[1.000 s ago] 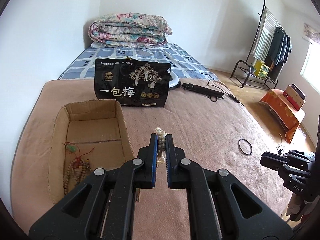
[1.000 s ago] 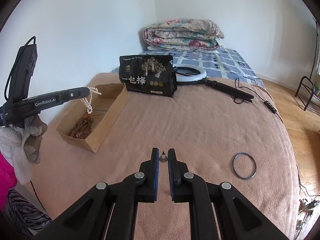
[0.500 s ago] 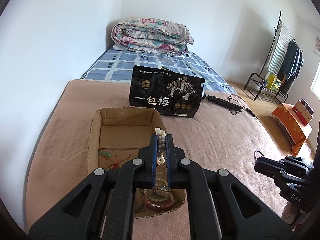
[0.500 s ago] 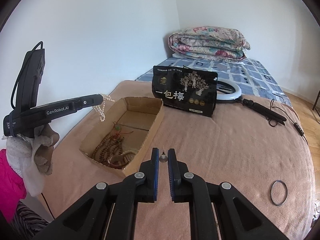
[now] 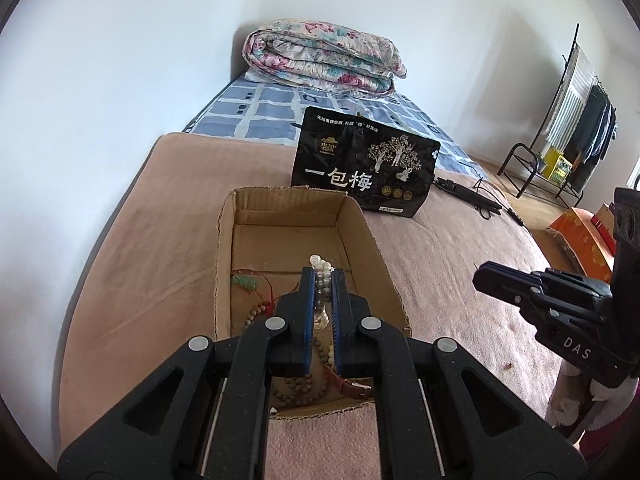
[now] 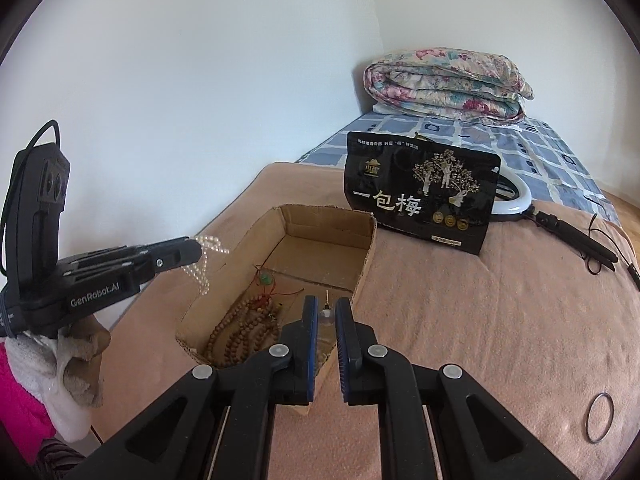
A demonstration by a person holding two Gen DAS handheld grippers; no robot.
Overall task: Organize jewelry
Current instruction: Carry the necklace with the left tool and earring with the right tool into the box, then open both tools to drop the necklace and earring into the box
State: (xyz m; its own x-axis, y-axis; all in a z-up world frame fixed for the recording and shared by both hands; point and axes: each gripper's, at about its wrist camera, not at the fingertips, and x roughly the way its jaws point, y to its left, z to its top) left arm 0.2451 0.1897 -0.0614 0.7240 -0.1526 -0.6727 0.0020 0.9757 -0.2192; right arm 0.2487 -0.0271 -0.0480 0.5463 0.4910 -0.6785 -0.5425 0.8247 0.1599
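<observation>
Left gripper [image 5: 322,276]: closed on pearl strand [image 6: 202,264], held above cardboard box [image 5: 226,256].
Right gripper [image 6: 327,312]: pinching small earring [image 6: 325,314] over box's near right edge.
Box contents: wooden bead strings [image 6: 244,328], green pendant [image 6: 265,279] on red cord.
Pink blanket [image 6: 480,320]: dark bangle [image 6: 599,417], lying well right of box.

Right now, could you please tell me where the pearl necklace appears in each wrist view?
Left wrist: pearl necklace at lower centre, pinched in the left gripper over the box.
Right wrist: pearl necklace at mid-left, dangling from the left gripper beside the box.
Shared landmark: black bag behind the box.
</observation>
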